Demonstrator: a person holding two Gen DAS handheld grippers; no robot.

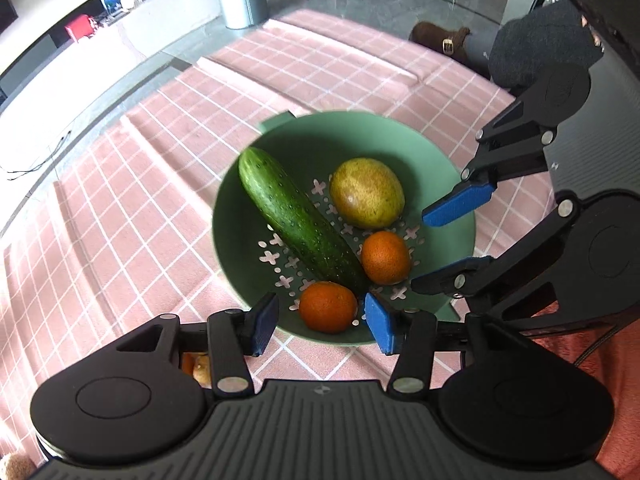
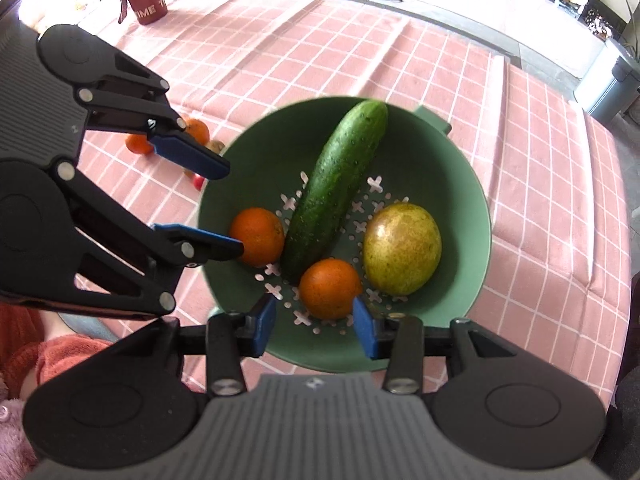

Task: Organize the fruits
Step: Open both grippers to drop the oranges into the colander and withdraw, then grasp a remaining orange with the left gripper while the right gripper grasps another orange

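Both wide-open, empty claws, left (image 1: 322, 322) and right (image 2: 314, 330), hover over the green perforated plastic bowl (image 2: 460, 184) already holding a long green cucumber (image 2: 332, 188), a yellow-green mango (image 2: 402, 250) and two oranges (image 2: 330, 288), while several small fruits (image 2: 196, 132) wait on the pink-checked desk (image 2: 540, 160).

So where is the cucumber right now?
The cucumber lies diagonally in the green bowl, across the middle in both wrist views, with one orange on one side and the mango and a second orange on the other.

My green bowl (image 2: 472, 184) holds 1 cucumber (image 2: 336, 188), 1 yellow-green fruit (image 2: 402, 254) and 2 oranges (image 2: 330, 288). I count 2 more oranges (image 2: 198, 130) outside it.
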